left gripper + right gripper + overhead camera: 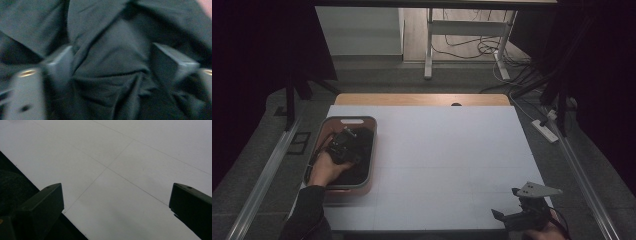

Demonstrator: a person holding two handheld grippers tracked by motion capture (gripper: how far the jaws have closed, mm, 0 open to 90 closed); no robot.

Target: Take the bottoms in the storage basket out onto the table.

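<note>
A pink-rimmed tub (351,120) stands at the table's left side with dark cloth (360,167) inside it. My left gripper (346,144) reaches down into the tub, a hand behind it. In the left gripper view its jaws stand wide apart, and folds of the dark cloth (112,47) bulge between them; the left gripper (112,66) is open and the picture is blurred. My right gripper (507,216) hovers low at the front right of the white table (447,150). The right gripper (116,195) is open, with nothing but bare white table (130,155) between its jaws.
The table's front edge runs just beside the right gripper, with dark floor beyond it (10,187). A power strip (544,129) and cables lie on the floor at the right. Another desk's white legs (428,45) stand behind the table.
</note>
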